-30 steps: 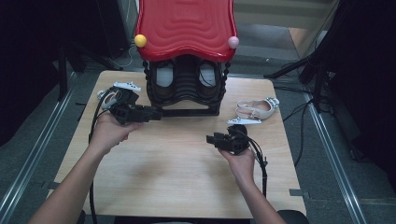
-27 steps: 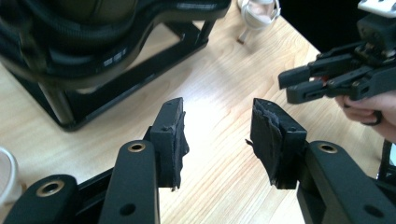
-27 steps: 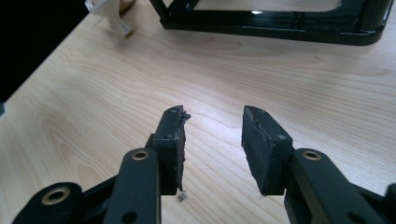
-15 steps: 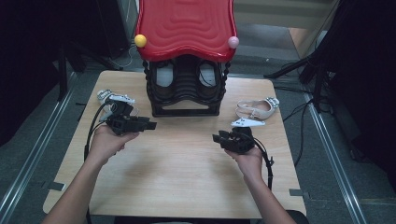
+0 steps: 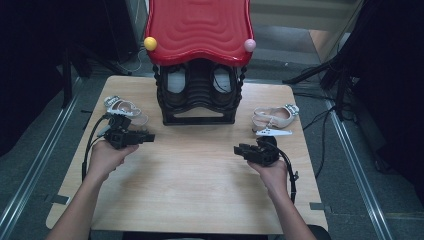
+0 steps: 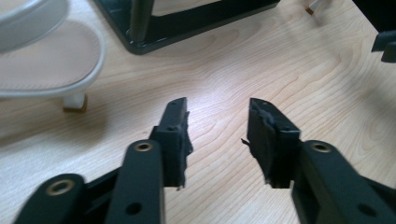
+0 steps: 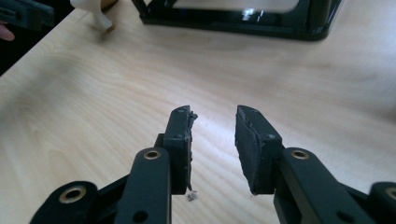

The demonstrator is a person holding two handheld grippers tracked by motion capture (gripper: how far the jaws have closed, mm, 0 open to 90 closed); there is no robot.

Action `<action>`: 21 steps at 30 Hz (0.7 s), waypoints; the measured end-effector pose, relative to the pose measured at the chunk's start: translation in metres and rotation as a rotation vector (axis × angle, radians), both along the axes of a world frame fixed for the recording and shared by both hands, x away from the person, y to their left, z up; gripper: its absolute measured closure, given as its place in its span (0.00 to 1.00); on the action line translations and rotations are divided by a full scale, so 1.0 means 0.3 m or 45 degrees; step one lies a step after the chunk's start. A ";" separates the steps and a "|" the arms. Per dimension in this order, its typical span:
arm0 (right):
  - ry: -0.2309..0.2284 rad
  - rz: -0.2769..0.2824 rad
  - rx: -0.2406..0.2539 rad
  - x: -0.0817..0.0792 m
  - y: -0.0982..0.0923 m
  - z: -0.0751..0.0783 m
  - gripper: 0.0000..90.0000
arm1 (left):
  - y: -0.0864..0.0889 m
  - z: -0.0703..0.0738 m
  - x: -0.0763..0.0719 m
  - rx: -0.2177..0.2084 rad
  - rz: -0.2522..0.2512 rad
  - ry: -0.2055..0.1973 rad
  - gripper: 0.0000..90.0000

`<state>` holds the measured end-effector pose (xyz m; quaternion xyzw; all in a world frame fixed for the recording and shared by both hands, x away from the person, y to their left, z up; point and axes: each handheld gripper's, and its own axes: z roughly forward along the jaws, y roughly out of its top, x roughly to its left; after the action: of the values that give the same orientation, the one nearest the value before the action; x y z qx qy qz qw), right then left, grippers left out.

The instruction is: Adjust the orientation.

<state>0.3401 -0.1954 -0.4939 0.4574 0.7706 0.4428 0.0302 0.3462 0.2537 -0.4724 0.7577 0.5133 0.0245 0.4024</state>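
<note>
Pale wood table (image 5: 200, 200) under the lamps, dark floor all round, and at the top centre of the high view sits a black shoe rack (image 5: 198, 95) with a red roof. Left gripper (image 5: 142, 136) hovers over the left middle of the frame, jaws apart and holding nothing; right gripper (image 5: 242, 149) low at right of centre, jaws likewise apart and holding nothing.

Nearest the left gripper is a pale sandal (image 5: 125, 107), lying flat just up-left of it, beside the rack's left leg. Its long axis runs from upper left to lower right; in the left gripper view the heel block (image 6: 74, 101) sits at the near end, so the toe likely points away to the upper left. A second sandal (image 5: 272, 117) lies right of the rack, long axis nearly level, just above the right gripper.

The risks as I see them: a pinch on the thin strap could let the shoe swing and tip, and a reach past the sandal may knock the rack's frame.
</note>
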 end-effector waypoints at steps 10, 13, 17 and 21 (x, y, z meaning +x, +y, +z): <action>0.092 0.006 -0.016 0.020 0.004 -0.020 0.79 | 0.093 0.084 0.048 -0.035 0.080 -0.061 0.97; 0.100 0.002 -0.002 0.021 -0.003 -0.019 0.80 | 0.126 0.128 0.092 0.001 0.116 -0.072 1.00; 0.109 -0.006 0.016 0.021 -0.009 -0.018 0.81 | 0.156 0.146 0.151 0.009 0.159 -0.062 1.00; 0.107 -0.013 0.011 0.021 -0.013 -0.018 0.78 | 0.174 0.126 0.207 0.038 0.214 -0.030 1.00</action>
<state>0.3466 -0.1994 -0.4994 0.4795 0.7670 0.4263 -0.0017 0.4084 0.3059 -0.4346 0.7175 0.5698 0.0748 0.3935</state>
